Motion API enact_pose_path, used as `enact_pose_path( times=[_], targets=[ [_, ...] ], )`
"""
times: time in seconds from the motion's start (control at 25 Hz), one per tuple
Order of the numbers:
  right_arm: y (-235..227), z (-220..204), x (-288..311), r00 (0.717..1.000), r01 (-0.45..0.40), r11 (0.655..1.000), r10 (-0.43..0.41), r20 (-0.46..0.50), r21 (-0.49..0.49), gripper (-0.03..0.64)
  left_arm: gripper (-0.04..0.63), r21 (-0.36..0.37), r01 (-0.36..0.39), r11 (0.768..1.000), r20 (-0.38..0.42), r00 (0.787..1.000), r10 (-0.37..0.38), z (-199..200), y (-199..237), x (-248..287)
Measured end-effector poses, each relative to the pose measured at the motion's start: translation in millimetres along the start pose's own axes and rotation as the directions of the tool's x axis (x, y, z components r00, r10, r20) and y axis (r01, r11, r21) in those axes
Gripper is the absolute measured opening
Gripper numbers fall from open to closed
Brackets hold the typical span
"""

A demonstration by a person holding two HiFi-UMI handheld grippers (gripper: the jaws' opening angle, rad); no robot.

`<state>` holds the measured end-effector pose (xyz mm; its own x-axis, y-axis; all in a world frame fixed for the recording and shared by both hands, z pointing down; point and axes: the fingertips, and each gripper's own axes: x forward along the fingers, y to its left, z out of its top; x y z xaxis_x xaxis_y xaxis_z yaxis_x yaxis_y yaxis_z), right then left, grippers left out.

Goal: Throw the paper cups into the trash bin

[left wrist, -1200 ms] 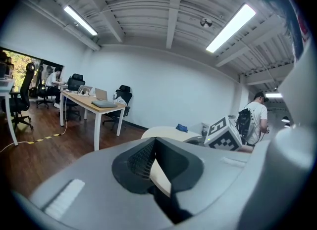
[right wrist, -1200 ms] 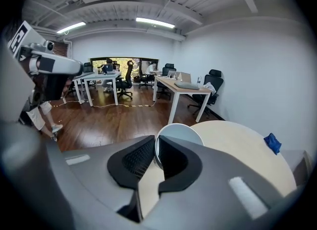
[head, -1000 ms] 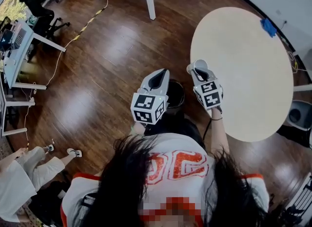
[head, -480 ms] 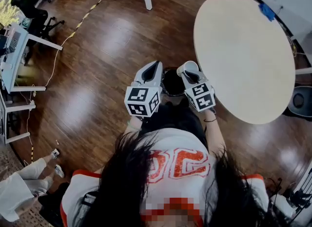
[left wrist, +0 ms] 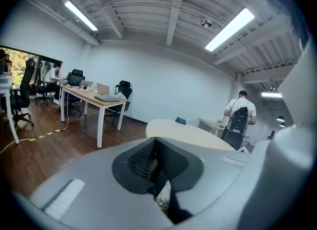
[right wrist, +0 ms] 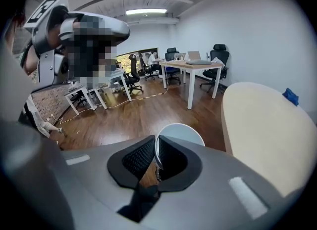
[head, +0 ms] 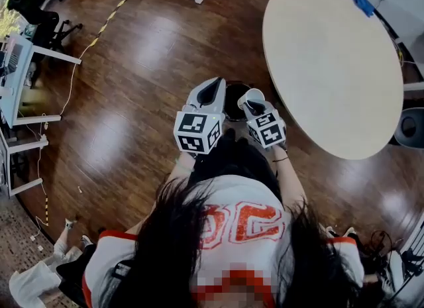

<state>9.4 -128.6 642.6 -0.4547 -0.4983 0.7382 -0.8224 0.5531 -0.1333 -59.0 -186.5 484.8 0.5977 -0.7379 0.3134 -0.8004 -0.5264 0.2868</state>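
Right gripper (head: 253, 106) was shifted to trash bin (head: 233, 104) at frame centre | paper cup (head: 246, 93) rim was pinched | left gripper (head: 211, 91) jaws were pressed together

I see a white top (head: 228, 194) with orange-red print, perhaps numerals, and long dark hair (head: 165, 247). The grey left hand-held gripper (head: 213, 89) and right hand-held gripper (head: 252, 106) bear black-and-white marker cubes.

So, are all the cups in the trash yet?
Not yet. The right gripper pinches a white paper cup by its rim at the edge of the black trash bin, not yet dropped. The left gripper has its jaws together. The round table shows no cups, so this may be the last.
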Motion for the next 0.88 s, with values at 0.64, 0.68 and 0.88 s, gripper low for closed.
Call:
enact_pose_path(
  times=[0.64, 0.68, 0.88],
  targets=[
    [-37, -107, 129, 0.99, -0.032, 0.997, 0.041, -0.138, 0.069, 0.031, 0.0, -0.01, -0.106, 0.994, -0.04, 0.994, 0.106, -92, 23, 8],
    [-40, -110, 135, 0.99, -0.034, 0.997, 0.043, -0.137, 0.07, 0.031, 0.0, -0.014, -0.11, 0.994, -0.042, 0.993, 0.109, -96, 24, 8],
    [-51, -116, 163, 0.984, -0.061, 0.994, 0.075, -0.16, 0.089, 0.141, 0.0, -0.011, -0.125, 0.992, -0.052, 0.991, 0.124, -114, 34, 7]
  ],
)
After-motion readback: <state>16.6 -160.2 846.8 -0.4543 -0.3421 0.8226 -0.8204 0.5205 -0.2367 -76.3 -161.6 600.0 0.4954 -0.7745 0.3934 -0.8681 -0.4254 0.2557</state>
